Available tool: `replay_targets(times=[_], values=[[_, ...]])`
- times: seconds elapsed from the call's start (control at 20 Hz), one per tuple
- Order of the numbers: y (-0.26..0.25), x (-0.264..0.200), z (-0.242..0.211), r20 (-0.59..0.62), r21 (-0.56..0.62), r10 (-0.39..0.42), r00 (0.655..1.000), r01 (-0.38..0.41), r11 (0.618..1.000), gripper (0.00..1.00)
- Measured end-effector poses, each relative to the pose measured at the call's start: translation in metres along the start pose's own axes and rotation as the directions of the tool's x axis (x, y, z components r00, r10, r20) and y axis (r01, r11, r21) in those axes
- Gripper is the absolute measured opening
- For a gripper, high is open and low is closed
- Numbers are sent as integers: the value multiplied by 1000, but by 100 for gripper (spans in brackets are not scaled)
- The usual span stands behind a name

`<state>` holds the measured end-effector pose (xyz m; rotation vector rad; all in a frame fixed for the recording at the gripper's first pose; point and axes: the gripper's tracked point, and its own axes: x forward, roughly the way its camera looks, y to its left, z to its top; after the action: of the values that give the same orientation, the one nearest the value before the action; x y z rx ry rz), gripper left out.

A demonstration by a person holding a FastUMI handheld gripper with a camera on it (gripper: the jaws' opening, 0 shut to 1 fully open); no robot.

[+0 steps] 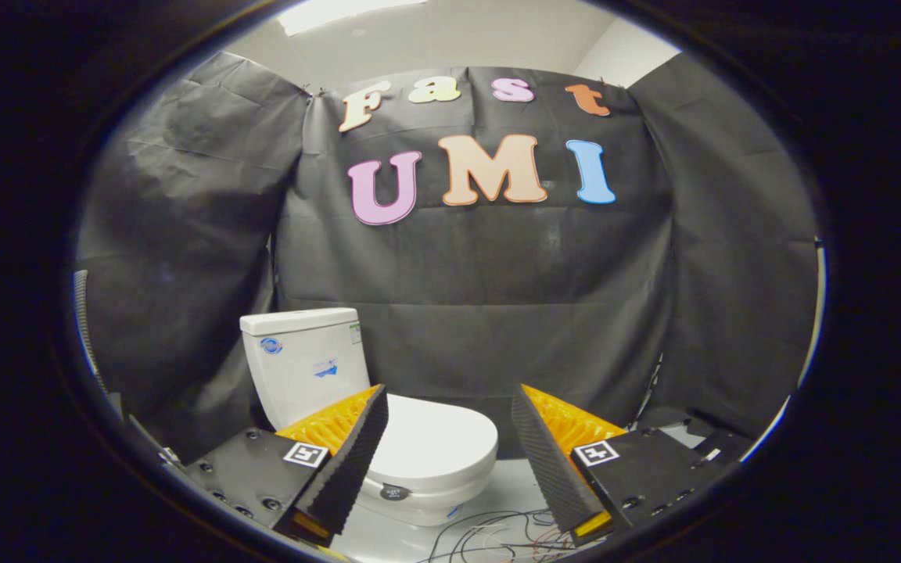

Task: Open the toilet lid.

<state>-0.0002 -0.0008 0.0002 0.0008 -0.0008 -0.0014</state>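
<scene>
Approach phase here; the gripper (448, 407) hangs with fingers spread wide and nothing between them; the toilet (388, 422) sits beyond the fingers, nearer the left one, its cistern (302, 360) against the black cloth wall; the toilet lid (439, 442) lies flat and closed on the bowl, so the opening has not begun; loose wires (497, 536) trail on the floor just ahead. Next move, by my reckoning: close in low on the lid's front rim, hook or pinch it, then swing upward.

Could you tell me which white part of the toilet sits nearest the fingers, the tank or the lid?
The closed lid, lying flat just beyond the open hand-held gripper; the tank stands upright behind it.
</scene>
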Motion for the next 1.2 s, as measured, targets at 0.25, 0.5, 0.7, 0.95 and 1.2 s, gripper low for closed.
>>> replay_targets(times=[0.25, 0.5, 0.7, 0.95, 1.2], values=[[0, 0, 0, 0, 0, 1, 1000, -1, 1000, 98], [0, 0, 0, -1, 0, 1, 1000, -1, 1000, 98], [0, 0, 0, 0, -1, 1, 1000, -1, 1000, 98], [0, 0, 1, 0, -1, -1, 1000, 1, 1000, 98], [0, 0, 0, 0, -2, -4, 1000, 4, 1000, 98]])
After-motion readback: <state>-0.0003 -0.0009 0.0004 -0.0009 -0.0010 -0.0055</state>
